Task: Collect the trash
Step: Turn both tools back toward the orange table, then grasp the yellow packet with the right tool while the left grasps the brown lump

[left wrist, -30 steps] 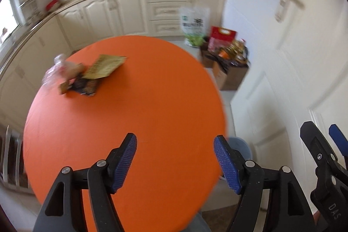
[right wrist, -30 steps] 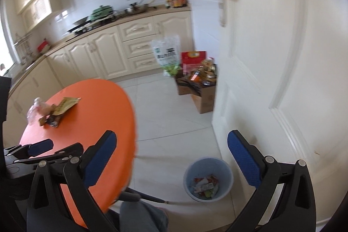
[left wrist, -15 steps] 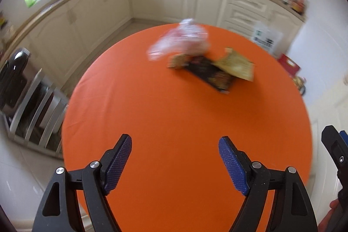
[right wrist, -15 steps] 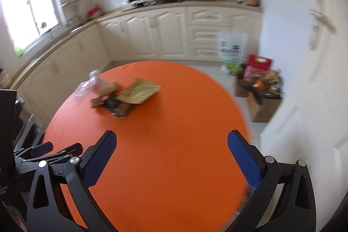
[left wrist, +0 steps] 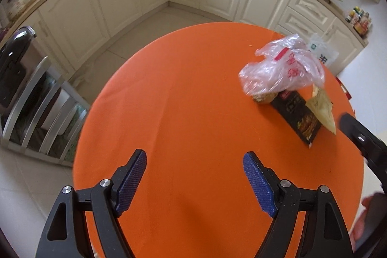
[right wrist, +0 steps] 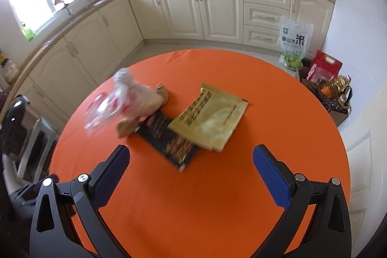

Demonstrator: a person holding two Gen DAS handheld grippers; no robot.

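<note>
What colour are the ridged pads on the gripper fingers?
Blue, set on black fingers; the right wrist view shows them best.

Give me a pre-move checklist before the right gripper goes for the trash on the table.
1. Right gripper open and empty: ok.
2. Left gripper open and empty: ok.
3. Trash in front of the right gripper: black wrapper, tan packet and plastic bag all on the table: ok.
4. Tan packet free to lift: it lies on top of the black wrapper: ok.
5. Bin in view for the drop: not ok.
</note>
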